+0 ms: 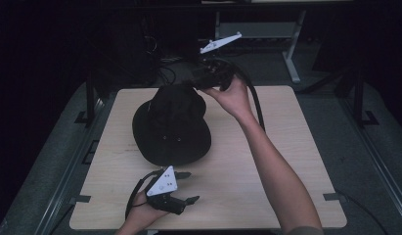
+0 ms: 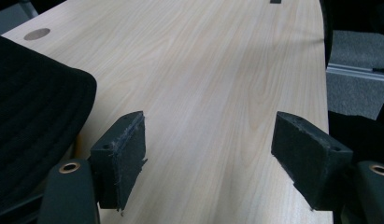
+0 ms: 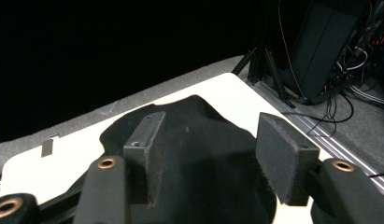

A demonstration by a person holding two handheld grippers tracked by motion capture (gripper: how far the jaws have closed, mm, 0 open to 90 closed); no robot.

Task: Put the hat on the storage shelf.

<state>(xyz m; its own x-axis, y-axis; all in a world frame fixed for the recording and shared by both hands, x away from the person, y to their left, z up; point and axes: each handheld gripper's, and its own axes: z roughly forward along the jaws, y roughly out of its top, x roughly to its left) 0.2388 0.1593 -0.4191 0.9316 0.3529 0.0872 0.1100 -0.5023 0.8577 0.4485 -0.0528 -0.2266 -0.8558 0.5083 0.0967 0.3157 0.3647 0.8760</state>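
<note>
A black bucket hat [image 1: 171, 126] lies on the light wooden table [image 1: 286, 161], left of centre. My right gripper [image 1: 208, 78] is at the far side of the hat's crown, held by a hand reaching in from the right. In the right gripper view its jaws [image 3: 210, 154] stand apart, with the hat [image 3: 203, 140] seen between and beyond them and no pad pressing on it. My left gripper [image 1: 187, 187] rests near the front edge, just in front of the brim, open with nothing in it. In the left gripper view [image 2: 210, 154] the hat's brim [image 2: 31, 116] lies to the left, with bare wood between the pads.
A round cable hole [image 2: 36, 33] sits in the tabletop beyond the hat. Behind the table stand a white desk leg [image 1: 291, 63] and tangled cables [image 3: 339, 102] beside a dark box [image 3: 325, 42]. Grey carpet surrounds the table.
</note>
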